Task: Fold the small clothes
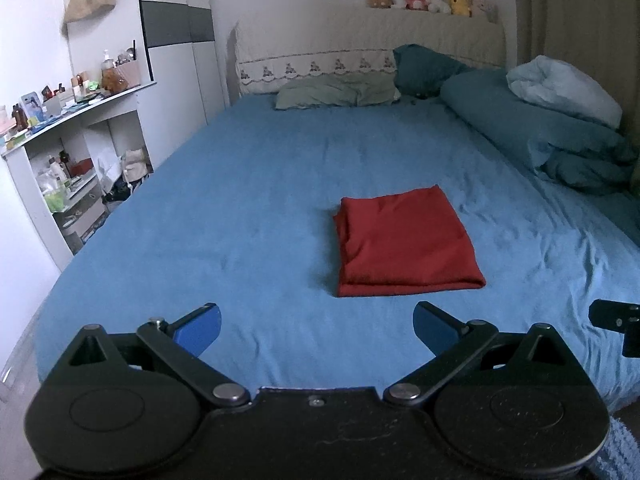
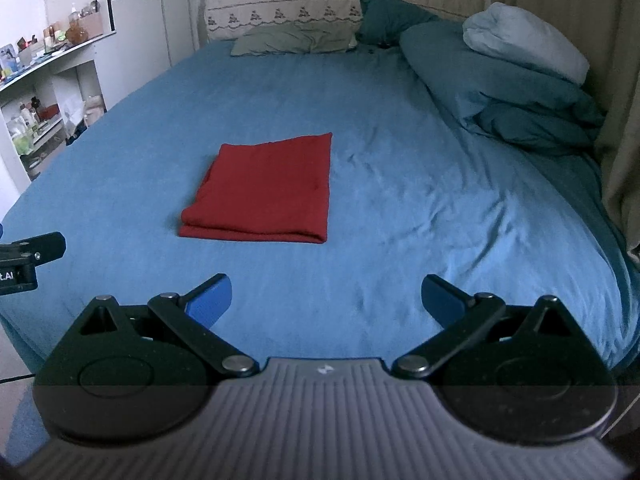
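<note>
Blue bedsheet [image 1: 240,200] covers the whole bed; a folded red cloth [image 1: 404,242] lies flat at frame centre. Left gripper [image 1: 317,326] and right gripper [image 2: 326,300], both spread wide, hold nothing, well apart from it.

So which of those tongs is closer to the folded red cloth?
Hard to call; roughly equal. Left tongs sit short of the red cloth, which lies ahead to their right. Right tongs also sit short, cloth ahead to their left.
</note>
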`<action>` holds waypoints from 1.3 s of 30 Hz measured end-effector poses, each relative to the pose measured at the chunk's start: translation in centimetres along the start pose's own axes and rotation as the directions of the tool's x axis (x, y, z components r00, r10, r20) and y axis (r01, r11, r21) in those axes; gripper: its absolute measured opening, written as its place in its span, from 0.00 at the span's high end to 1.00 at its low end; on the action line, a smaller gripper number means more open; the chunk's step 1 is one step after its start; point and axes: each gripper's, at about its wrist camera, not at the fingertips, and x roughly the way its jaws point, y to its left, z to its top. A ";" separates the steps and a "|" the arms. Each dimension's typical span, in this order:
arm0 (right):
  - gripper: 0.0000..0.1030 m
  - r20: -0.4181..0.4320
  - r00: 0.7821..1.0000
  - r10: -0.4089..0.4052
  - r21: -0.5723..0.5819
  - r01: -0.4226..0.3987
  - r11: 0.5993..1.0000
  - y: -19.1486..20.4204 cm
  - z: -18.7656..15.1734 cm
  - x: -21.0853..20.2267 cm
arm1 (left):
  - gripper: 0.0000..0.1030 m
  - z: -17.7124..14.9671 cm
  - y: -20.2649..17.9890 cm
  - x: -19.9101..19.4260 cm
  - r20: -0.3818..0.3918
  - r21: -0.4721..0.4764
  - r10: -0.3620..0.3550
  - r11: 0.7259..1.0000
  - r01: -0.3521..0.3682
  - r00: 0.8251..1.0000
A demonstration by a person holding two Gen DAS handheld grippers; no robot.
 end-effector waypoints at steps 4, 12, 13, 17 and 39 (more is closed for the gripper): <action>0.00 0.002 1.000 -0.004 0.007 0.003 1.000 0.2 -0.1 -0.2 | 0.00 -0.1 -0.1 -0.1 0.006 0.006 0.005 1.000 -0.005 1.000; 0.00 0.002 1.000 -0.011 0.011 0.011 1.000 0.3 -0.1 -0.3 | 0.00 0.0 -0.1 -0.3 0.004 0.009 0.006 1.000 -0.006 1.000; 0.00 0.003 1.000 -0.010 0.010 0.010 1.000 0.2 -0.1 -0.3 | 0.00 0.0 0.0 -0.4 0.005 0.010 0.006 1.000 -0.006 1.000; 0.00 0.003 1.000 -0.010 0.010 0.010 1.000 0.2 -0.2 -0.3 | 0.00 -0.1 0.2 -0.4 0.008 0.006 0.003 1.000 -0.003 1.000; 0.00 -0.001 1.000 -0.015 0.020 0.015 1.000 0.8 -0.6 -0.3 | 0.00 -0.1 0.3 -0.6 0.010 0.008 0.003 1.000 -0.003 1.000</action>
